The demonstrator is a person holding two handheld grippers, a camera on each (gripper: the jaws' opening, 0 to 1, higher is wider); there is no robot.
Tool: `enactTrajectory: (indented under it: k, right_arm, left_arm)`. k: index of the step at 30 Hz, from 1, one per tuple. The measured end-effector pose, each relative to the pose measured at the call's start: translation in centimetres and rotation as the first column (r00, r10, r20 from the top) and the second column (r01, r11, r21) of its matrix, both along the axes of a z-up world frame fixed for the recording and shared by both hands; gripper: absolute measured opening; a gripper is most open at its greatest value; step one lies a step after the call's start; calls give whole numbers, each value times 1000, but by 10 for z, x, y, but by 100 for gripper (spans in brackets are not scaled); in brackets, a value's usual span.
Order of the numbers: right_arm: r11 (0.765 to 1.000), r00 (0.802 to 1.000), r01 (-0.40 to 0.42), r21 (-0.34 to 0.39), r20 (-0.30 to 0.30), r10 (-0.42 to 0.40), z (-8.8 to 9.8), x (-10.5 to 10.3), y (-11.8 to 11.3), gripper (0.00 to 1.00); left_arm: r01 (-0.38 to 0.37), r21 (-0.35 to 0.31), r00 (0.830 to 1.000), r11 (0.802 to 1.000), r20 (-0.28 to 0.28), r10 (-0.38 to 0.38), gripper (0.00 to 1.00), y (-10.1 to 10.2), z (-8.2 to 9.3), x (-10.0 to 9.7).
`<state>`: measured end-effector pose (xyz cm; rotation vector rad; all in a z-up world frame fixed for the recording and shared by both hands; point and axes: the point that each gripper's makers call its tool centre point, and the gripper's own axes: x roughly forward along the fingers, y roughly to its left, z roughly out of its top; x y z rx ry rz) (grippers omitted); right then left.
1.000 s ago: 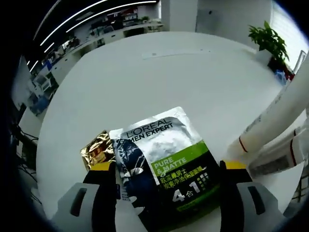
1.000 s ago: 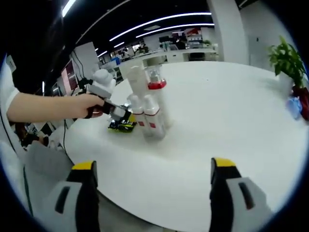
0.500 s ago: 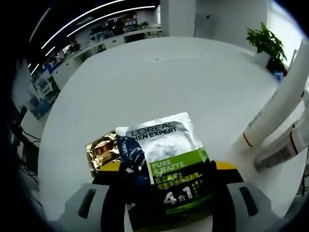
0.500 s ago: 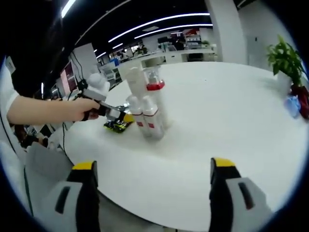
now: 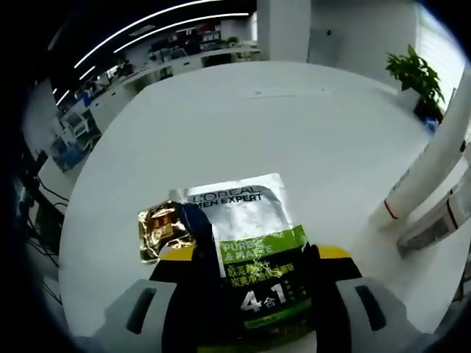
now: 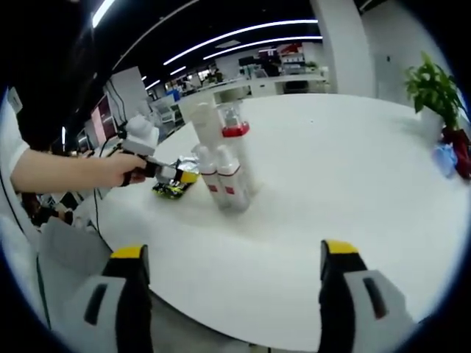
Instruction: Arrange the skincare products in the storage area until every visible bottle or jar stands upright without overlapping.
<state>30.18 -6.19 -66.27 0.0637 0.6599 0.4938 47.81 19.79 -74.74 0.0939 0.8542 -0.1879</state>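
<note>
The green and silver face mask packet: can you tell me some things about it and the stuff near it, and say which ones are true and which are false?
1. The left tool has its jaws closed in on the green and silver packet. True.
2. A shiny gold packet lies beside the green and silver one. True.
3. The right tool is holding a bottle. False: its jaws are wide apart with nothing between them.
4. The white bottles are lying flat on the round white table. False: in the right gripper view they stand up in a tight group.
5. The table is black. False: it is white.
</note>
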Motion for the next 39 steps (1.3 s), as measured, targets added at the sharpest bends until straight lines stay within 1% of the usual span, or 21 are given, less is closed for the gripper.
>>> enactTrajectory:
  k: [3,5,6,7,8,9,10,11,13,17,23,27,31,38,39]
  right_arm:
    - [1000,1000,1,1,-1,-1,0,0,0,97]
    - [1000,1000,0,-1,-3,0,-1,-1,0,97]
    - [1000,1000,-1,-1,-4,1,-1,-1,0,97]
    - [1000,1000,-1,-1,-4,1,-1,-1,0,96]
    - [1000,1000,-2,0,-7,2,-1,-1,0,96]
    - [1000,1000,-1,0,-6,1,-1,-1,0,96]
    - [1000,1000,-1,0,-6,1,-1,-1,0,96]
    - [1000,1000,-2,0,-5,2,-1,-1,0,96]
    - [1000,1000,-2,-2,-4,2,0,-1,0,96]
    - [1000,1000,-1,-2,0,1,1,-1,0,96]
    - [1000,1000,1,-3,10,-1,5,-2,-1,96]
    - [1000,1000,-6,-4,16,6,7,-2,1,96]
    - [1000,1000,-17,-2,25,17,10,-2,6,96]
    - [999,999,-37,5,40,37,16,-5,14,96]
    - [999,998,-39,8,42,39,16,-5,15,95]
  left_arm:
    - [-1,-6,1000,1000,9,1,49,3,1,-2]
    - [-13,-21,1000,1000,13,13,46,6,2,-1]
    - [-21,-32,1000,999,15,21,43,6,3,-1]
    - [-42,-66,999,997,23,44,41,6,5,-1]
    - [-58,-95,998,994,30,61,35,5,7,0]
    - [-19,-94,999,995,25,22,26,8,7,-2]
    - [-60,-102,998,993,21,63,27,10,4,-1]
    - [-52,-110,998,993,29,56,26,8,4,-1]
    - [-50,-106,998,993,28,53,26,8,4,-1]
    - [-62,-124,998,990,23,66,24,8,5,-3]
    - [-67,-152,997,986,21,71,19,10,10,-12]
    - [-52,-164,998,985,35,58,17,10,16,-18]
    - [-30,-180,997,983,59,42,16,9,27,-26]
    - [38,-195,994,980,111,-16,16,0,45,-42]
    - [59,-190,992,980,125,-35,16,-2,49,-46]
